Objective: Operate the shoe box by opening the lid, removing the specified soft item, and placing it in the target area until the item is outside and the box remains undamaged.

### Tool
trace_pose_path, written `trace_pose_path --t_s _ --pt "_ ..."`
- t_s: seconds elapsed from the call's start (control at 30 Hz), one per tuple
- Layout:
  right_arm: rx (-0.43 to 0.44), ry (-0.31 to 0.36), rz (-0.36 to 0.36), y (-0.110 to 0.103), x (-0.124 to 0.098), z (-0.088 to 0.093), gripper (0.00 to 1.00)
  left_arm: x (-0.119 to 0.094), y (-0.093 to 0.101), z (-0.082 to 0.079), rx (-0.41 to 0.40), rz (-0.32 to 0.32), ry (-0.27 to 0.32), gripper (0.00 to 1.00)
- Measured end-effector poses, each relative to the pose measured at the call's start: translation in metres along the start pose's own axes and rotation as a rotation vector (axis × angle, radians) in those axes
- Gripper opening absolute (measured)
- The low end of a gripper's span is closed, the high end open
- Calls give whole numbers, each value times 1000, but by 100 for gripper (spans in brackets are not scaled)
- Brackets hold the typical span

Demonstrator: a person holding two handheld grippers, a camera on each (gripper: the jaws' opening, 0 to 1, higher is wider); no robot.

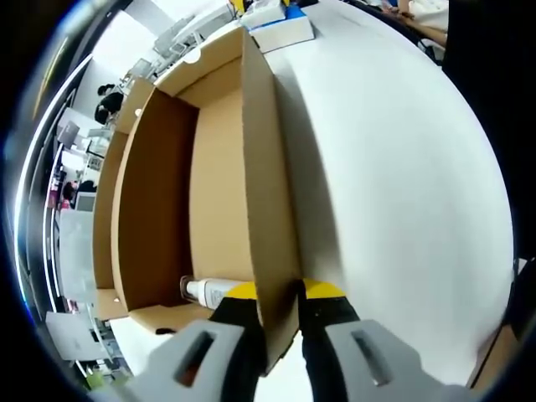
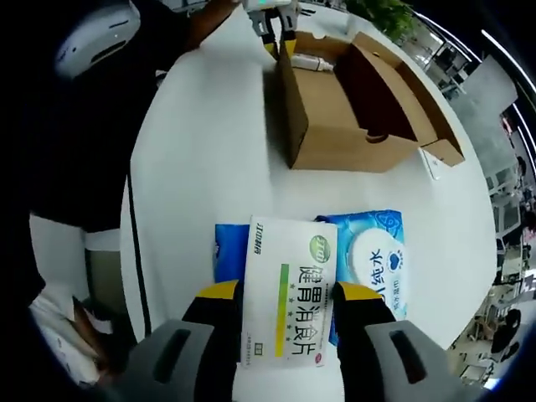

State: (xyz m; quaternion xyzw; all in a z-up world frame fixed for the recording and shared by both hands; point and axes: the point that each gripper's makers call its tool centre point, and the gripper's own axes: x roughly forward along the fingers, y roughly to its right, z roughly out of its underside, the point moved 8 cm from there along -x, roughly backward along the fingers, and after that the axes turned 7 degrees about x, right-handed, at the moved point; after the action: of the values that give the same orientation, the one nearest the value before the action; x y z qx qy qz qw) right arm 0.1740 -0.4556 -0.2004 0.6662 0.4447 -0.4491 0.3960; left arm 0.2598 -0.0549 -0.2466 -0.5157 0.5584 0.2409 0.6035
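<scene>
The brown cardboard shoe box (image 1: 209,167) stands open on the white table, lid folded back. My left gripper (image 1: 279,293) is shut on the box's near side wall (image 1: 268,209), one yellow-tipped jaw inside, one outside. A white tube (image 1: 208,291) lies on the box floor by the inner jaw. In the right gripper view the box (image 2: 335,109) sits farther off with the left gripper (image 2: 275,25) clamped on its far end. My right gripper (image 2: 289,295) is shut on a white soft pack with green print (image 2: 289,285), held over a blue pack (image 2: 373,264) on the table.
The open lid (image 2: 410,92) spreads out on the box's right side. A person in dark clothes (image 2: 92,126) stands along the table's left edge. White and blue packs (image 1: 280,25) lie beyond the box's far end. Bare white tabletop (image 1: 394,167) stretches right of the box.
</scene>
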Motion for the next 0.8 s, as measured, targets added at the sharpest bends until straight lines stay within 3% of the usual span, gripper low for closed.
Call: trace_pose_path --t_s 0.2,0.6,0.7,0.8 --pt "-64 -11 -13 -3 0 -1 44 0 0 0 -2 0 0 13" --pt "-55 -16 -6 -3 3 -1 45 0 0 0 -3 -2 -2 13" --pt "-42 -23 -5 -3 3 -1 45 0 0 0 -3 -2 -2 13" --pt "24 -50 20 0 -5 0 45 0 0 0 -3 -2 -1 13"
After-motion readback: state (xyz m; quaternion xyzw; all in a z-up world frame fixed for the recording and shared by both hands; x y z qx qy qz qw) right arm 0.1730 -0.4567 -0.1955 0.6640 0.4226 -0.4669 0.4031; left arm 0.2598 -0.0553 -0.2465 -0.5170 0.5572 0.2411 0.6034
